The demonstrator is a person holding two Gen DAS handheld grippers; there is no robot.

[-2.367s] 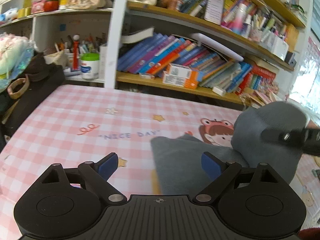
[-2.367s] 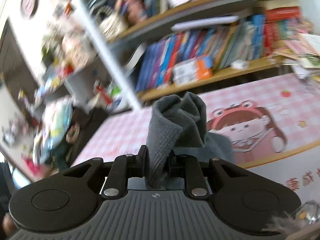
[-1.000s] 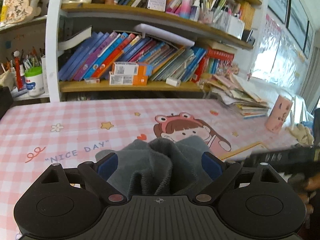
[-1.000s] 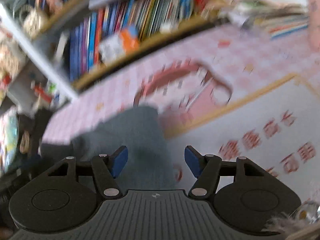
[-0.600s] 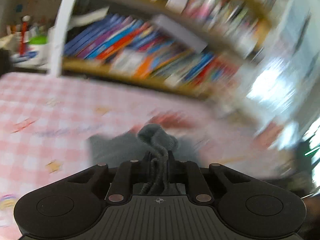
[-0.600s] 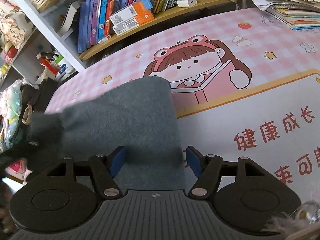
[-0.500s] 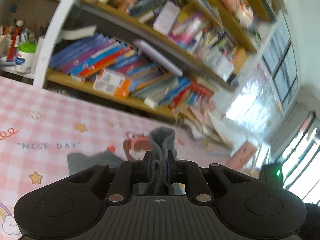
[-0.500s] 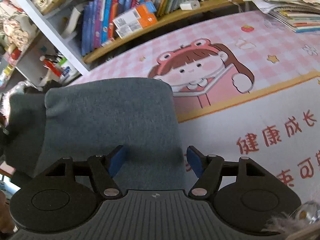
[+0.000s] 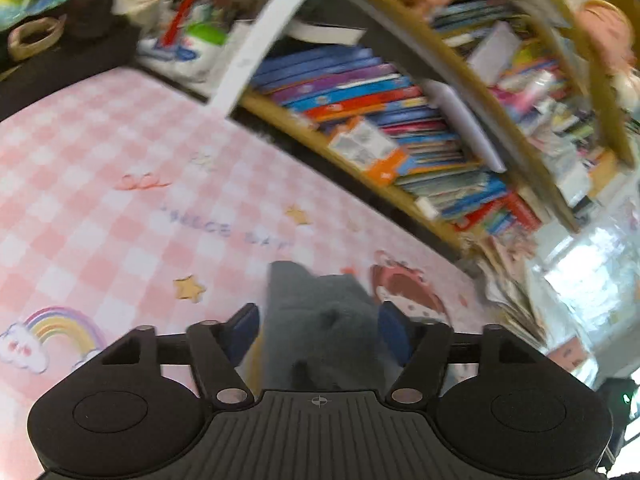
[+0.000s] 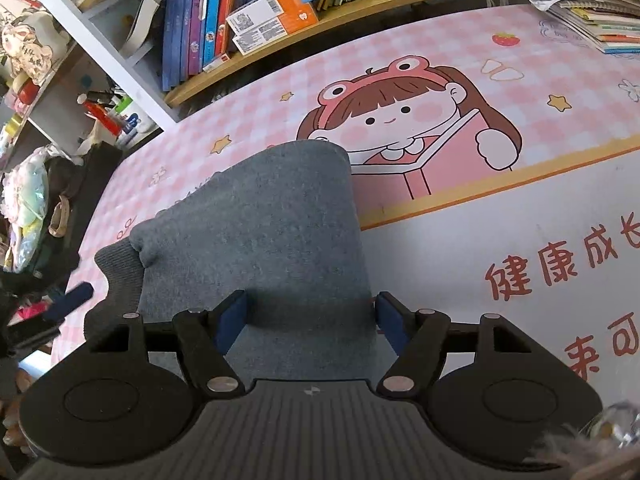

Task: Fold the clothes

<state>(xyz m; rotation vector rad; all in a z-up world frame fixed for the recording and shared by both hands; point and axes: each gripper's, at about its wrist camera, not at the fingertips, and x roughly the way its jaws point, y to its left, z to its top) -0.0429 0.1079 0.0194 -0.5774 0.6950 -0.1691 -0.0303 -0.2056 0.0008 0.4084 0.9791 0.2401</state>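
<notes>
A grey knitted garment [image 10: 260, 232] lies folded on the pink checked table mat [image 10: 440, 40], with a ribbed cuff [image 10: 116, 280] sticking out at its left. My right gripper [image 10: 310, 322] is open just above its near part, blue pads on either side. In the left wrist view the garment [image 9: 320, 312] lies between the open jaws of my left gripper [image 9: 318, 330], which holds nothing. One blue fingertip [image 10: 70, 298] of the left gripper shows at the left edge of the right wrist view.
A bookshelf [image 10: 256, 24] full of books runs along the far edge of the table. A stack of papers [image 10: 580, 4] lies at the far right. Cluttered shelves with pens and a bag [image 10: 36, 200] stand at the left.
My left gripper was shut on a bunch of the grey garment and lifted it; now it has let go and is open, with the garment lying flat. My right gripper stayed open.
</notes>
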